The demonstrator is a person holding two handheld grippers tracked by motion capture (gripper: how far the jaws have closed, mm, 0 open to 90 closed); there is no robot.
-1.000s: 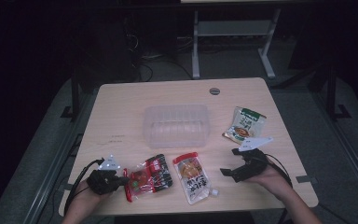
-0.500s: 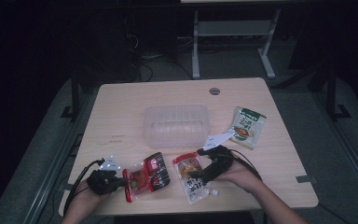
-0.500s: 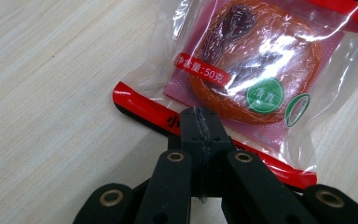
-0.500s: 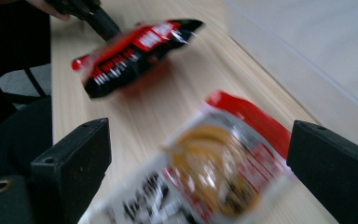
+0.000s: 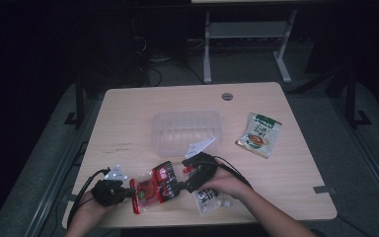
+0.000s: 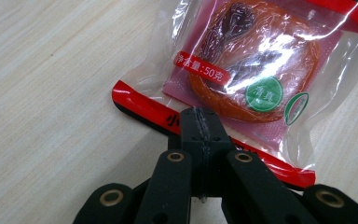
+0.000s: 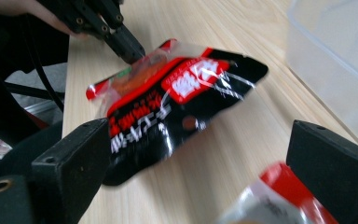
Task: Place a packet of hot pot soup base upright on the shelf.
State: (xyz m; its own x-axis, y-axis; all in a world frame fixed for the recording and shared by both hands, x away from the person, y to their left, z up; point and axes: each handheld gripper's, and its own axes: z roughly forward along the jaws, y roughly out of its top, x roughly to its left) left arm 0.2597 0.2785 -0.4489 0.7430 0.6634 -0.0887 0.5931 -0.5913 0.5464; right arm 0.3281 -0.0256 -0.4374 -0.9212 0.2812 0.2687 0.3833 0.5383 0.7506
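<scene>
A red and black snack packet lies near the table's front edge, its left end slightly raised. My left gripper is shut on that end; in the left gripper view the jaws pinch the packet's red sealed edge, with the orange snack behind clear film. My right gripper is at the packet's right end and stands open. In the right gripper view its wide-apart jaws frame the packet, with the left gripper beyond it.
A clear plastic container stands at mid-table, just behind the right gripper. A white and red pouch lies under the right hand. A green packet rests at the right. The table's front edge is close.
My right gripper has travelled left from the table's right side, over the white pouch, to the red packet's right end. The left gripper has kept its hold in place.
</scene>
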